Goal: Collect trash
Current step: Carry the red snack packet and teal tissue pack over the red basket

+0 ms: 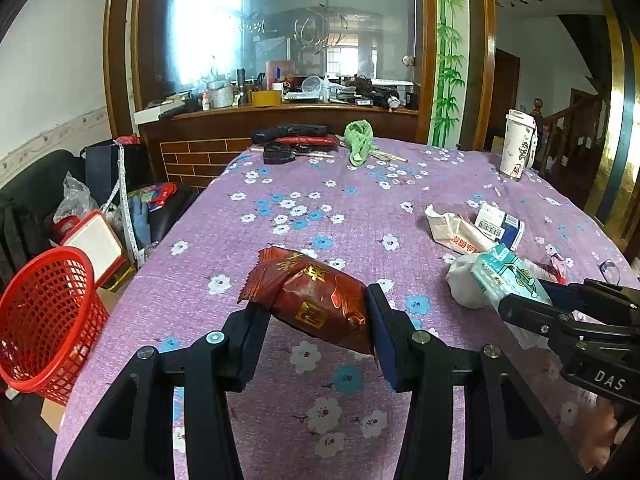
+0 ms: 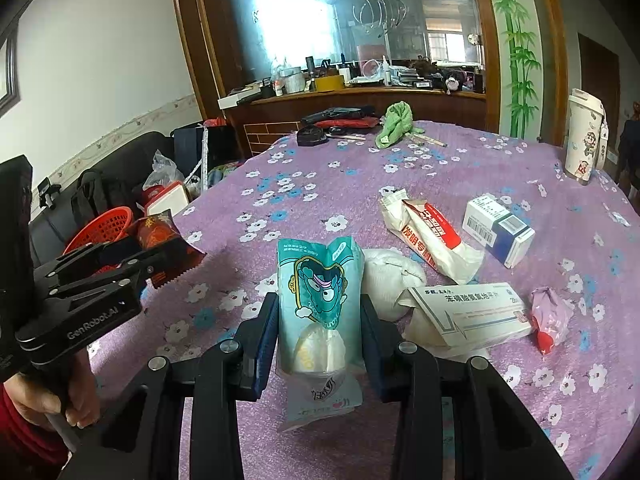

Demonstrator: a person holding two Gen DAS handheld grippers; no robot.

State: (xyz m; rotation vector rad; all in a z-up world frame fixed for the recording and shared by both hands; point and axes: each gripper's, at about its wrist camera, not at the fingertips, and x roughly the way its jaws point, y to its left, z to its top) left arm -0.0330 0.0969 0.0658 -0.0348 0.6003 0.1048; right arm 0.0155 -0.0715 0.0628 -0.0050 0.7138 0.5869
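My left gripper (image 1: 316,316) is shut on a dark red snack wrapper (image 1: 316,300) with gold print, held above the purple flowered tablecloth (image 1: 320,208); it also shows in the right wrist view (image 2: 160,240). My right gripper (image 2: 320,328) is shut on a teal cartoon-printed packet (image 2: 320,292), upright between the fingers; it also shows in the left wrist view (image 1: 508,276). A red mesh trash basket (image 1: 44,320) stands on the floor left of the table, partly hidden in the right wrist view (image 2: 100,228).
On the table lie a white-and-red wrapper (image 2: 432,236), a white-and-blue box (image 2: 496,228), a flat medicine box (image 2: 468,312), a crumpled white wad (image 2: 392,276) and a pink-red wrapper (image 2: 550,318). A tumbler (image 2: 584,140), green cloth (image 2: 396,124) and black items (image 2: 332,120) stand farther back.
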